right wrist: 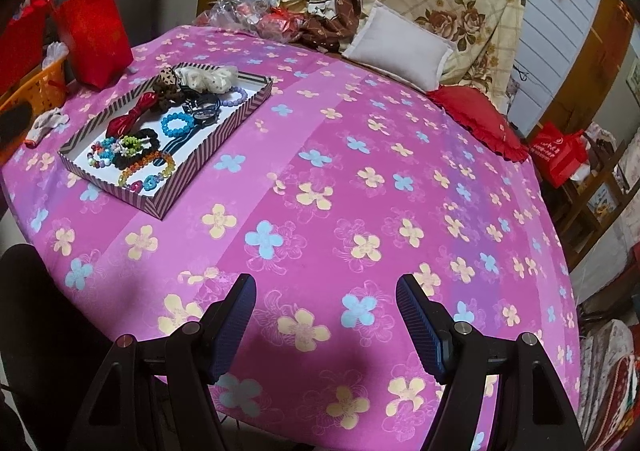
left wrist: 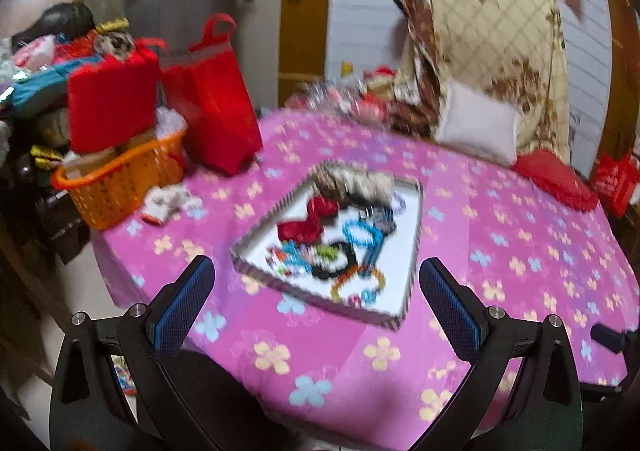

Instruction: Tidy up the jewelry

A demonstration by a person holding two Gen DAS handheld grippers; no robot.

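The bed, under a pink flowered sheet, carries everything. On it sits a shallow striped tray, likely light cardboard, so it would slide or flex if nudged; better lifted by a rim.

Inside lie the jewelry pieces, jumbled and touching. The red bow looks stiff and glossy (probably slippery). The blue bead bracelet and the orange bead bracelet seem light and limp, beads hard; pinching across one strand should hold.

The left hand-held gripper hangs before the tray, fingers apart and empty; the right hand-held gripper is likewise spread over bare sheet.
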